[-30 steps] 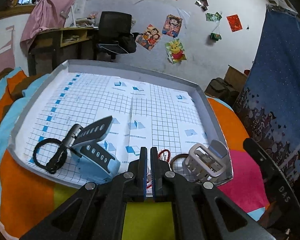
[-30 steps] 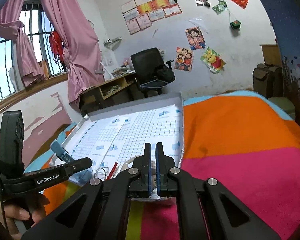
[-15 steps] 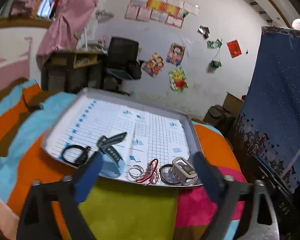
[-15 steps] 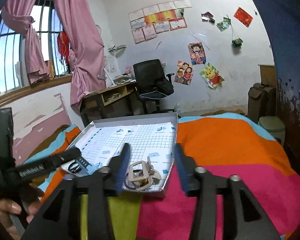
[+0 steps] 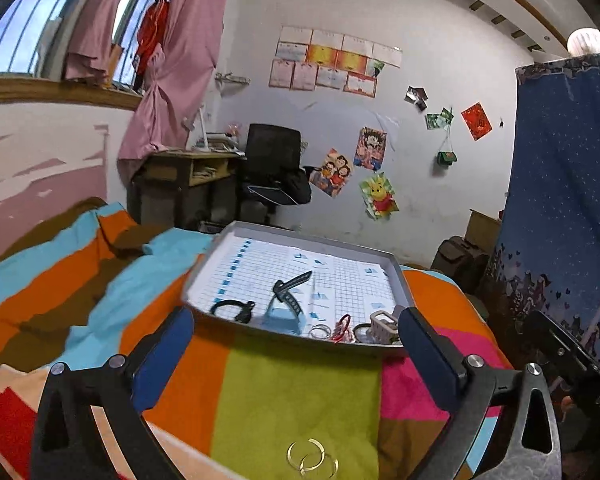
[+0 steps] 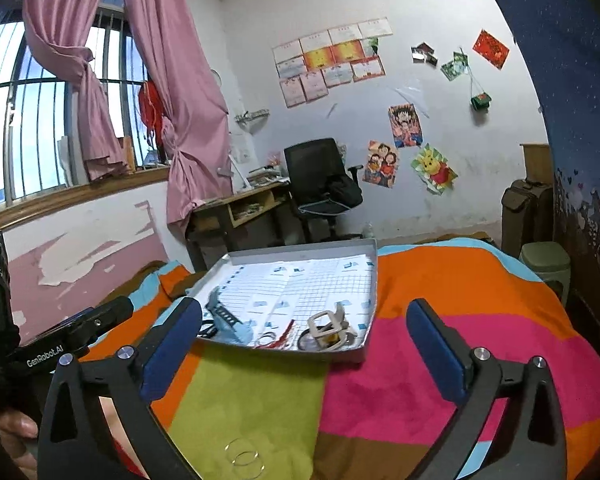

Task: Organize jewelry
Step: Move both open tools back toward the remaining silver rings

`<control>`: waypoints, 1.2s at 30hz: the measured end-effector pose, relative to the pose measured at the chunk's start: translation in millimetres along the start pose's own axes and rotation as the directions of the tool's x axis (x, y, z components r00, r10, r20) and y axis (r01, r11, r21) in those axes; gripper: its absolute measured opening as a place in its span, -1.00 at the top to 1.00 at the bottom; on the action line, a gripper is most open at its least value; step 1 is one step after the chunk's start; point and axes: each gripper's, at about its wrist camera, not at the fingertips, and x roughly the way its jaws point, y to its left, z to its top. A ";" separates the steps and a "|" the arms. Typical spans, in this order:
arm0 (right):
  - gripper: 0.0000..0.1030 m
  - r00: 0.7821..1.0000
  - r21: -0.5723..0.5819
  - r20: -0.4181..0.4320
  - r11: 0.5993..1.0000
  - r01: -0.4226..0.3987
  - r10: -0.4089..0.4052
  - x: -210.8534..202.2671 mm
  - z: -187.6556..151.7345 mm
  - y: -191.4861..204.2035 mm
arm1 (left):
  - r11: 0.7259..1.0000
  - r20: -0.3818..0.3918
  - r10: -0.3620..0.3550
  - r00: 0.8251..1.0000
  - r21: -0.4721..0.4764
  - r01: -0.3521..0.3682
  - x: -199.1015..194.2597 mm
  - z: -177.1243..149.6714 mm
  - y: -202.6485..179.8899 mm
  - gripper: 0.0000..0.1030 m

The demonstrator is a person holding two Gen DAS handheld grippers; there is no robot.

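A grey tray [image 5: 204, 268] lined with grid paper lies on the striped bedspread. In it lie a blue watch [image 5: 286, 304], a black band [image 5: 230, 308], thin rings [image 5: 320, 331], a red bracelet [image 5: 342, 326] and a white watch [image 5: 382, 326]. Gold hoops [image 5: 312, 458] lie on the green stripe, close below me. My left gripper [image 5: 292, 356] is open and empty, back from the tray's near edge. My right gripper [image 6: 300, 344] is open and empty too. The tray [image 6: 370, 280], white watch [image 6: 332, 330] and hoops [image 6: 244, 458] also show there.
The bedspread [image 5: 300, 392] has orange, green, pink and blue stripes. A desk [image 6: 240, 208] and black chair [image 6: 320, 180] stand by the far wall. A blue curtain [image 5: 560, 200] hangs at the right. The left gripper's body [image 6: 60, 344] shows at the right view's left edge.
Both grippers have opened wide from shut and pulled back from the tray, which now looks smaller and farther. The gold hoops have come into view on the bedspread.
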 end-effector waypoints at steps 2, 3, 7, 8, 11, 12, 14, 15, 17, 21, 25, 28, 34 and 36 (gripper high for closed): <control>-0.96 1.000 -0.007 0.012 1.000 -0.002 0.002 -15.0 -4.2 5.5 | 1.000 0.015 0.002 1.000 0.008 -0.002 -15.9 -5.1 2.8 -1.00; -0.96 1.000 -0.010 0.019 1.000 -0.002 0.002 -22.8 -7.2 8.2 | 1.000 0.020 0.002 1.000 0.010 -0.002 -21.8 -7.2 3.9 -1.00; -0.97 0.999 -0.020 0.032 1.000 -0.001 0.002 -51.3 -18.2 14.3 | 1.000 0.036 0.003 0.999 0.013 -0.003 -48.3 -20.7 10.1 -1.00; -0.97 0.999 -0.019 0.034 1.000 -0.002 0.002 -59.2 -22.0 15.6 | 1.000 0.034 0.002 0.999 0.013 -0.003 -52.4 -23.3 11.7 -1.00; -0.97 0.999 -0.022 0.039 1.000 0.008 -0.007 -80.1 -32.8 20.0 | 1.000 0.026 -0.006 1.000 0.015 0.006 -66.9 -32.3 17.5 -1.00; -0.97 0.999 -0.024 0.036 1.000 0.013 -0.012 -85.0 -35.9 21.2 | 1.000 0.024 -0.008 1.000 0.018 0.008 -72.6 -35.1 19.6 -1.00; -0.97 0.999 -0.030 0.028 0.999 0.039 -0.038 -95.5 -43.9 24.3 | 1.000 0.020 -0.013 1.000 0.028 0.012 -81.5 -39.4 22.2 -1.00; -0.97 0.999 -0.032 0.024 0.998 0.046 -0.045 -99.8 -47.8 24.9 | 0.999 0.019 -0.015 1.000 0.035 0.014 -86.5 -42.2 23.5 -1.00; -0.97 0.998 -0.031 0.007 0.998 0.060 -0.060 -107.7 -56.9 25.8 | 0.999 0.021 -0.018 1.000 0.050 0.017 -97.2 -47.1 26.6 -1.00; -0.97 0.997 -0.020 -0.037 0.997 0.072 -0.072 -116.9 -68.7 30.2 | 0.999 0.011 -0.018 1.000 0.051 0.017 -111.3 -57.1 33.8 -1.00; -0.97 0.995 -0.017 -0.060 0.997 0.081 -0.082 -127.7 -79.5 37.1 | 0.998 0.005 -0.022 1.000 0.054 0.021 -119.9 -68.9 40.0 -1.00; -0.97 0.991 -0.012 -0.073 0.994 0.109 -0.110 -134.9 -89.8 39.6 | 0.998 -0.004 -0.014 1.000 0.058 0.014 -121.6 -80.8 44.9 -1.00; -0.97 0.981 -0.040 -0.094 0.985 0.167 -0.170 -124.4 -103.8 40.4 | 0.998 -0.034 0.038 0.999 0.053 -0.036 -113.7 -102.6 54.5 -1.00; -0.97 0.977 -0.044 -0.107 0.983 0.180 -0.184 -119.6 -108.1 40.1 | 0.997 -0.044 0.054 0.998 0.060 -0.051 -108.4 -105.8 55.7 -1.00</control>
